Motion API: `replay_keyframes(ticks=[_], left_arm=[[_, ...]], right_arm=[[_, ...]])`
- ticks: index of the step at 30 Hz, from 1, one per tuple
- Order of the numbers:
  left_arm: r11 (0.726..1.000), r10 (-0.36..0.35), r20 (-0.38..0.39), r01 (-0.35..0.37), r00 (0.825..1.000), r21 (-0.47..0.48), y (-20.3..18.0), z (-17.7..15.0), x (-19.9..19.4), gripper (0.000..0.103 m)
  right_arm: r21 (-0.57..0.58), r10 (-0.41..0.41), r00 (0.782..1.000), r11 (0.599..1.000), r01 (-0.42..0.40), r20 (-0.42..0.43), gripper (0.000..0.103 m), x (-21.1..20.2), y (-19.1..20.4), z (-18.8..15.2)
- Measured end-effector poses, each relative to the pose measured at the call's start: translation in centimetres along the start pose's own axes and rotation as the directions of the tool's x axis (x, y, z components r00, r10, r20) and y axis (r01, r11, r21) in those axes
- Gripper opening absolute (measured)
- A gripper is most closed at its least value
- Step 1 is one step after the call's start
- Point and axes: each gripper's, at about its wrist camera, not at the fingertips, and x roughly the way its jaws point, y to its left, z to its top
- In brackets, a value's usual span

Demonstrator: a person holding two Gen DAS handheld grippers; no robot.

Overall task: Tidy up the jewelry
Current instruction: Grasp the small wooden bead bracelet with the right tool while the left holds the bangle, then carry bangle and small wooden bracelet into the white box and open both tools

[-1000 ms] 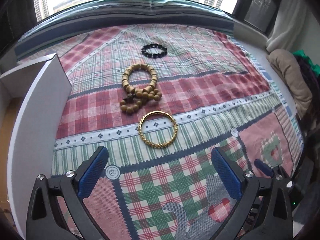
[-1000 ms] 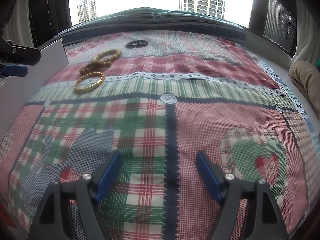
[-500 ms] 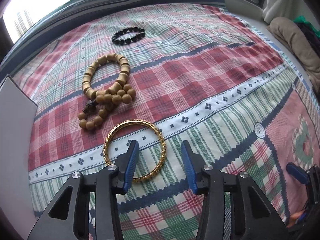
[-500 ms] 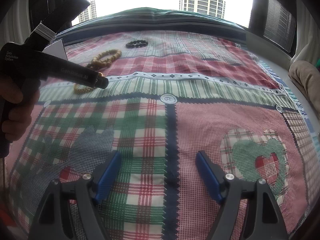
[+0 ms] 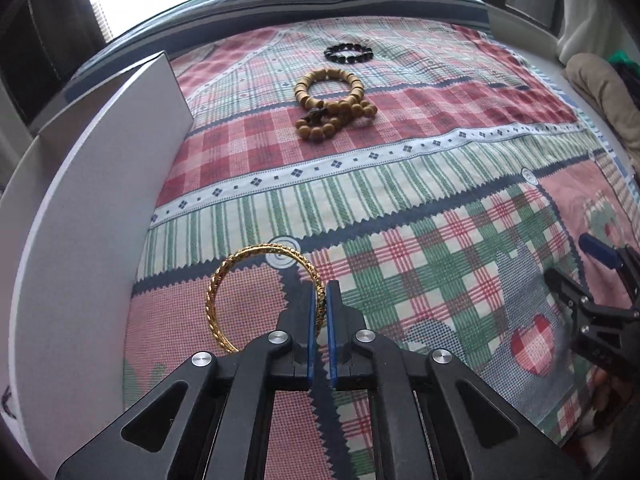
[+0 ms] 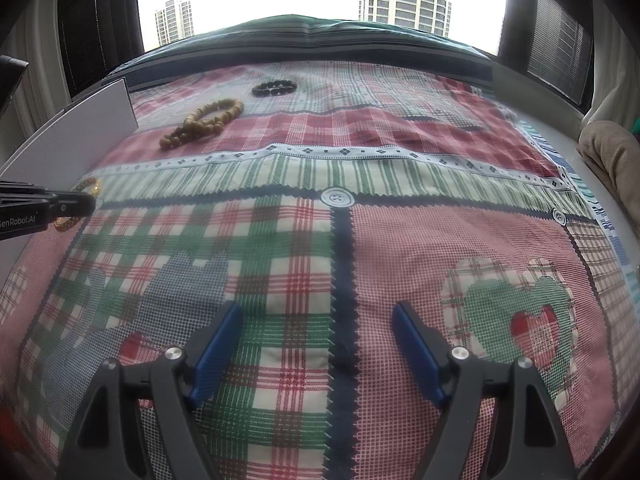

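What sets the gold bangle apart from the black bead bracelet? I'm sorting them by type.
The gold bangle is one rigid metal hoop; the black bracelet is a ring of separate dark beads. The bangle is pinched in the left gripper near the white box; the black bracelet lies untouched at the far end of the quilt. Both are round wrist pieces.

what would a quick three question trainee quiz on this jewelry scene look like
1. True or false: the left hand-held gripper is shut on the gold bangle.
2. Which lies farthest from the cameras: A wooden bead bracelets, B black bead bracelet, C gold bangle?
3. Fill in: the right hand-held gripper is open and holds ____.

Key: 1 true; 2 B; 3 nothing.
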Motion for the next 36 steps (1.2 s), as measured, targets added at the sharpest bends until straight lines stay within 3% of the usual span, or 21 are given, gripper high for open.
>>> replay_keyframes(ticks=[3, 4, 6, 8, 13, 15, 17, 19, 21, 23, 25, 26, 29, 31, 33, 36], left_arm=[[0.999, -0.018, -0.001, 0.018, 1.000, -0.048, 1.0, -1.2, 0.7, 0.010], [0.997, -0.031, -0.001, 0.031, 1.000, -0.069, 1.2, -1.5, 0.7, 0.020], [0.993, -0.062, 0.029, 0.064, 0.998, -0.099, 1.6, -2.0, 0.2, 0.028], [0.991, -0.082, 0.055, 0.088, 0.995, -0.104, 1.8, -2.4, -0.6, 0.031], [0.981, -0.130, 0.109, 0.144, 0.985, -0.129, 2.7, -3.2, -3.2, 0.040], [0.977, -0.137, 0.125, 0.155, 0.983, -0.146, 3.1, -3.8, -4.3, 0.045], [0.973, -0.145, 0.134, 0.167, 0.980, -0.162, 3.6, -4.5, -5.1, 0.048], [0.971, -0.142, 0.136, 0.165, 0.980, -0.175, 4.2, -5.4, -5.9, 0.048], [0.967, -0.141, 0.131, 0.165, 0.981, -0.193, 4.9, -6.3, -6.3, 0.049], [0.963, -0.142, 0.121, 0.166, 0.982, -0.214, 5.5, -7.1, -6.2, 0.050], [0.958, -0.144, 0.111, 0.166, 0.983, -0.232, 6.1, -7.8, -6.1, 0.050], [0.957, -0.145, 0.110, 0.168, 0.983, -0.237, 6.2, -8.1, -6.0, 0.050], [0.953, -0.153, 0.106, 0.175, 0.983, -0.247, 6.4, -8.5, -5.7, 0.050], [0.951, -0.161, 0.101, 0.182, 0.982, -0.251, 6.5, -8.5, -5.4, 0.050], [0.950, -0.165, 0.098, 0.185, 0.981, -0.250, 6.4, -8.5, -5.3, 0.050], [0.951, -0.171, 0.096, 0.190, 0.981, -0.243, 6.1, -8.7, -5.2, 0.050]], right_arm=[[-0.001, 0.000, 1.000, 1.000, 0.000, -0.001, 0.080, 0.0, 0.0, 0.0], [-0.001, 0.001, 1.000, 1.000, -0.001, -0.003, 0.080, 0.0, 0.0, 0.0], [-0.003, 0.008, 0.999, 1.000, -0.008, -0.046, 0.080, 0.0, 0.0, 0.4], [0.003, 0.091, 0.990, 0.996, -0.091, -0.108, 0.080, -0.6, 0.2, 1.7], [-0.114, 0.300, 0.949, 0.944, -0.310, -0.097, 0.080, -2.4, 3.4, 9.2], [-0.193, 0.326, 0.938, 0.919, -0.344, -0.121, 0.080, -0.5, 5.7, 12.7], [-0.287, 0.309, 0.942, 0.898, -0.334, -0.129, 0.079, 2.5, 8.2, 15.6], [-0.387, 0.283, 0.950, 0.868, -0.312, -0.133, 0.065, 5.7, 10.6, 17.5], [-0.458, 0.253, 0.951, 0.834, -0.307, -0.177, 0.060, 9.1, 12.7, 18.7], [-0.479, 0.226, 0.950, 0.824, -0.304, -0.214, 0.057, 11.9, 14.0, 19.1], [-0.473, 0.214, 0.954, 0.832, -0.291, -0.210, 0.043, 13.2, 14.2, 19.2], [-0.455, 0.230, 0.949, 0.837, -0.305, -0.214, 0.011, 13.2, 13.9, 19.4], [-0.317, 0.319, 0.921, 0.869, -0.379, -0.224, 0.012, 11.5, 12.2, 19.8], [-0.214, 0.395, 0.888, 0.870, -0.444, -0.235, 0.012, 9.4, 10.5, 19.3], [-0.053, 0.486, 0.835, 0.856, -0.514, -0.257, 0.012, 7.6, 8.1, 18.2], [0.208, 0.619, 0.741, 0.786, -0.583, -0.261, 0.012, 5.4, 4.0, 14.9]])
